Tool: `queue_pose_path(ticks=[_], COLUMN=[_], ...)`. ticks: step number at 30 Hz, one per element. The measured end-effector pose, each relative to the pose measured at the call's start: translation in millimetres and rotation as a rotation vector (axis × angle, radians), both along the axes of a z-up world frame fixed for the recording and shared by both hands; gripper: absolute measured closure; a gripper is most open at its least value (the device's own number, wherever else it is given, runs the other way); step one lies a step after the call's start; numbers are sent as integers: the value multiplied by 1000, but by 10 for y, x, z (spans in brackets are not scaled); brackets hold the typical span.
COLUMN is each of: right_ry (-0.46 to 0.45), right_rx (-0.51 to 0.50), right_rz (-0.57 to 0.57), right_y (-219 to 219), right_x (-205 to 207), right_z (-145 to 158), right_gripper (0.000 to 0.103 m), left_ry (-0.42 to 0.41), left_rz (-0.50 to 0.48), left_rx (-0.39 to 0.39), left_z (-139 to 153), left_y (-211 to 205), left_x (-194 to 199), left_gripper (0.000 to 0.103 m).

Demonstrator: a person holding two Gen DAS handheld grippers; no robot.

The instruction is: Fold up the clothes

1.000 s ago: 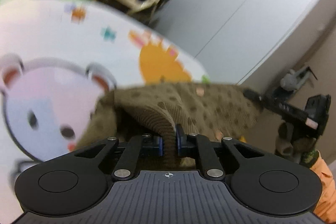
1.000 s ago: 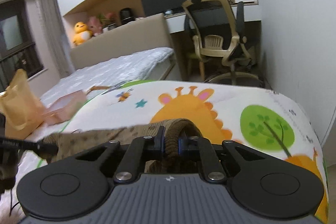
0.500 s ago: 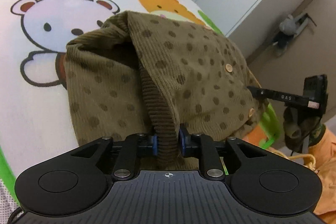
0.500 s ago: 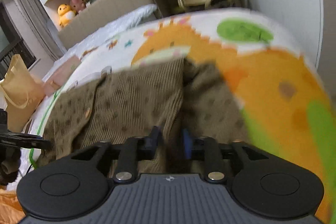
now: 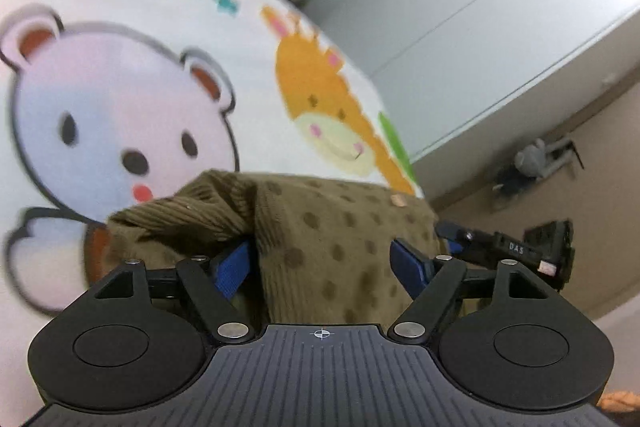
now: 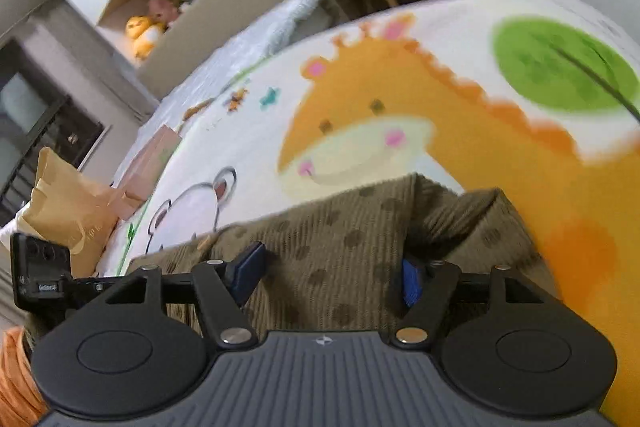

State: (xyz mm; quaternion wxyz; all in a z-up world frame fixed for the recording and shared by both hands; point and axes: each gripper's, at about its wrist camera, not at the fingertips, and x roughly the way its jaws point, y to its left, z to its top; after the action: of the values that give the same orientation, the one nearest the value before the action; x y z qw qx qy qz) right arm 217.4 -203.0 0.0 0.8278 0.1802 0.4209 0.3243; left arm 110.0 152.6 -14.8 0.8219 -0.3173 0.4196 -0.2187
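Both the left gripper [image 5: 324, 263] and right gripper [image 6: 326, 273] have just been opening, jaws released, the brown dotted corduroy garment [image 5: 332, 227] lying slack between them. It sits low in both frames, folded on the cartoon-printed blanket [image 6: 400, 115]; a paper bag [image 6: 68, 195] stands at left.

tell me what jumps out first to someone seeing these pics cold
The brown dotted corduroy garment fills the foreground of both wrist views, lying between each gripper's spread jaws, which have just been opening off it. Behind it the cartoon blanket grabs the eye: a big white bear beside an orange giraffe.
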Motion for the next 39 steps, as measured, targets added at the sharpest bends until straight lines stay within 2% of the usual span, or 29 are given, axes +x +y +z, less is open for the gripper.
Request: queue_pose_path(ticks=[4,7,10,11,16,19,20,21,23,26,27,30,32,34,36,37,39], right_ry=[-101,-144,-153,-153,-106,-127,-145,-160,-168,-223,-223,-225,-224,-222,-213,-214,-223], right_rx=[35,16,-20,-34,-86,-115,-128,-140,-154,-254,-259,-273,-271,-273,-320,-340,-374], right_rz=[-29,-51,-56,-54,-21,-15,-17,-18,-21,-10,-13,-24,-35,-48,-79,-90,-102], right_y=[200,299,331,314,205,193,198,204,226,320,322,323,254,185,124,97,50], right_x=[360,512,516,477,215,-12,-91,-165,-277,-451,-472,-534,-575,-613,-634,-657,-722], right_z=[168,225,177,136,-99,-168,-163,-157,-144,-94,-67,13,57,94,51,26,-2], right_gripper=[39,39,39,39,37,38,39,47,55,64,69,82,83,83,81,79,68], left_ry=[-27,-115,-232,-237,-167,-154,-153,-152,-154,-163,-165,-164,-161,-162,-183,-191,-181], left_rz=[20,99,154,158,140,113,103,93,95,98,96,92,94,95,84,78,73], left_rx=[69,153,276,288,251,228,213,197,194,193,190,186,175,161,150,153,188], left_z=[7,169,321,319,146,49,23,-9,-56,-106,-117,-127,-118,-103,-57,-42,-53], left_y=[-23,31,5,-2,24,39,51,47,23,-17,-27,-40,-30,-21,-35,-50,-90], left_x=[357,707,914,946,818,592,527,450,332,152,108,23,-18,-63,-155,-203,-268], left_gripper=[30,36,35,33,28,26,26,27,34,42,45,60,66,69,69,69,68])
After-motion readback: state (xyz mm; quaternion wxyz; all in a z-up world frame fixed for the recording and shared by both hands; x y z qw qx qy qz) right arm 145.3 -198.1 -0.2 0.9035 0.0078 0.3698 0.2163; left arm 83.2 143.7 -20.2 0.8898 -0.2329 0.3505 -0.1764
